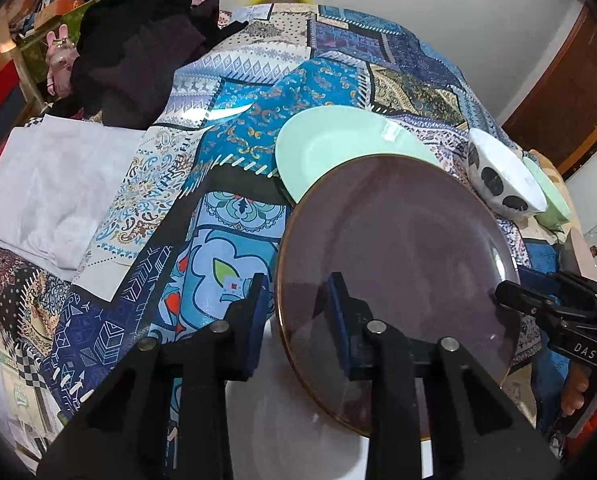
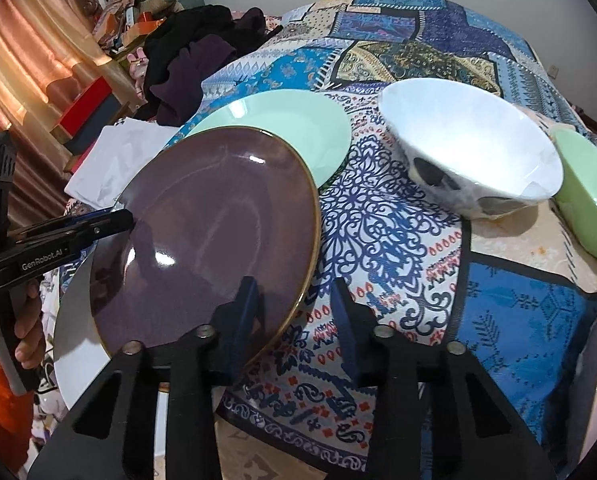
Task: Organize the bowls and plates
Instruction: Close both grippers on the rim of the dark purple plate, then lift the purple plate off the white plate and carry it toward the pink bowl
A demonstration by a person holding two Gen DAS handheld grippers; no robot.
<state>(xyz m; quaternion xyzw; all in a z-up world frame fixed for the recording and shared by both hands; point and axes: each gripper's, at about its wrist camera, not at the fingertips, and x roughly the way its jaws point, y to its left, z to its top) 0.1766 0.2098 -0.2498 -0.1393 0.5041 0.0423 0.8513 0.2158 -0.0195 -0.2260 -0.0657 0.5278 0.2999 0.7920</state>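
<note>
Patchwork cloth [image 2: 510, 320] covers the work surface.

Purple gold-rimmed plate [image 1: 398, 264] sits tilted on a white plate [image 2: 72, 344], far edge overlapping the mint plate [image 1: 330, 140].

Left gripper [image 1: 298, 320]: jaws apart, straddling the purple plate's left rim, no clamp. Right gripper [image 2: 294, 320]: jaws apart, straddling the right rim. Both equally near, on opposite edges.

White bowl with black spots [image 2: 470, 148] and green bowl [image 2: 590, 192] stand to the right, well clear of the plates.
</note>
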